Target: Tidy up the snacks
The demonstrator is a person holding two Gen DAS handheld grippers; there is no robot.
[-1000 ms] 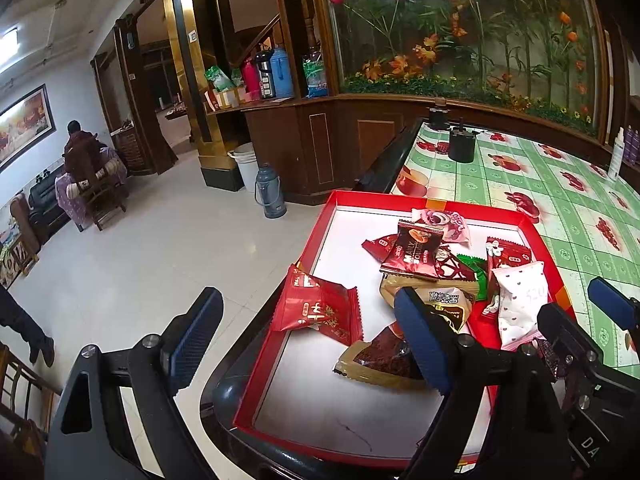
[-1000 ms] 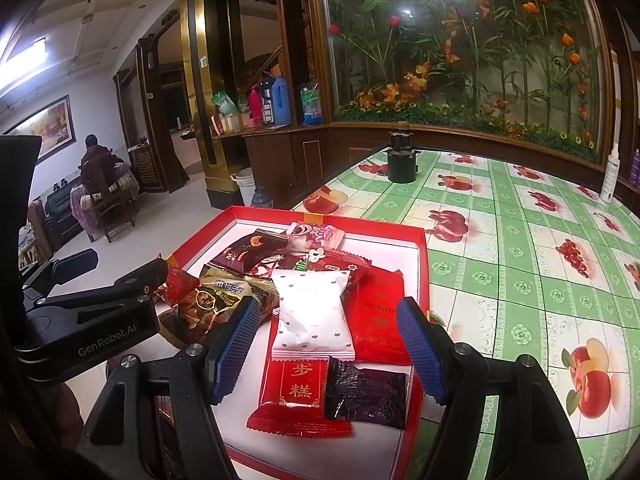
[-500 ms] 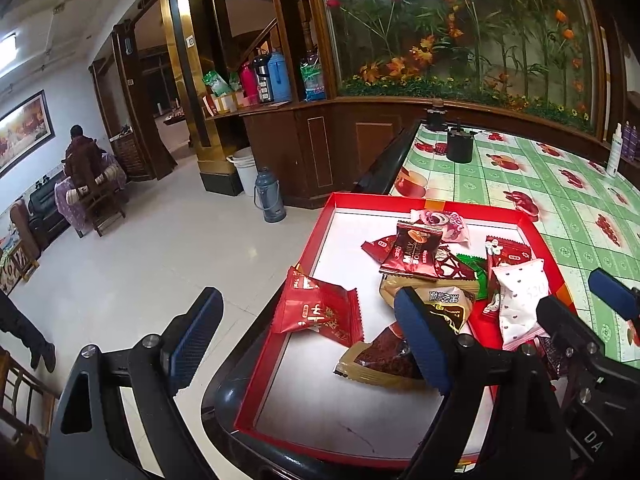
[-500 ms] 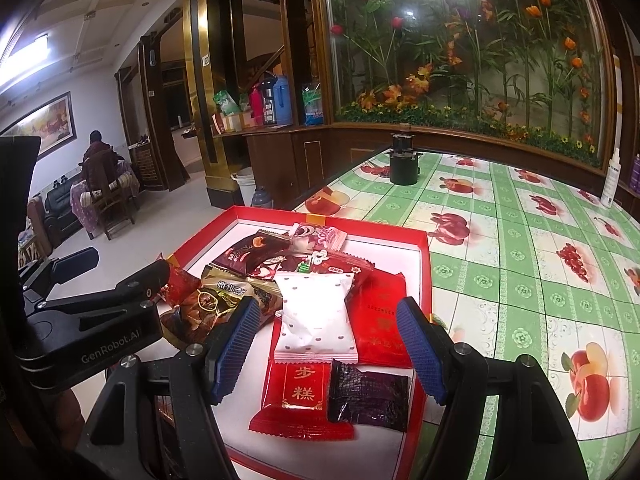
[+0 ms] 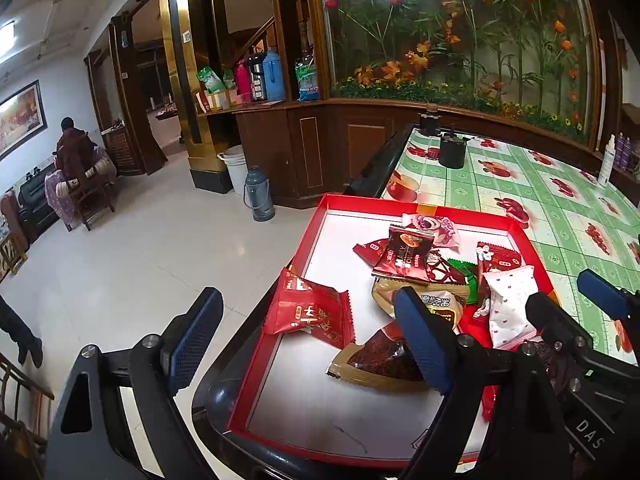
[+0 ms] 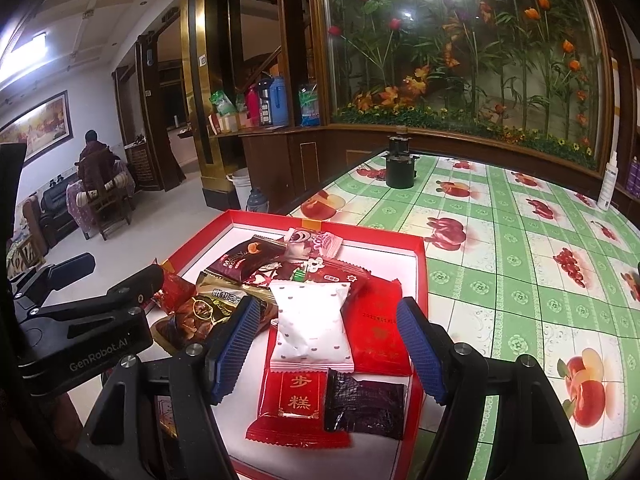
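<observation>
While both grippers sit over the near end of the red tray [image 5: 308,240], neither grips anything.

Left wrist view: left gripper [image 5: 308,344] fingers spread wide, nothing between the pads. Left finger hangs out past the table edge over the floor; right finger sits above the snack pile. Red packet with gold lettering [image 5: 310,312] leans on the tray's left wall, apart from the rest. Brown triangular packet [image 5: 380,364] lies just below the right finger, partly hidden by it. Further in: dark red nut packet [image 5: 408,258] on top of the pile, pink wrapper [image 5: 434,226] behind it, white dotted packet [image 5: 510,304] to the right. Right gripper's body shows at the right edge [image 5: 600,304]. Tray sits at the corner of the green fruit-print tablecloth [image 5: 540,200]; black pot [image 5: 452,152] stands further back on it.

Right wrist view: right gripper [image 6: 324,344] also wide open, empty. White dotted packet [image 6: 310,330] lies between the fingers, touching neither that I can tell. Just nearer the camera: red packet with gold characters [image 6: 298,404] and black packet [image 6: 364,408] side by side. Flat red packet [image 6: 380,332] sits beside the white one, against the tray's right wall [image 6: 422,280]. Left gripper's body fills the left side [image 6: 80,320].
</observation>
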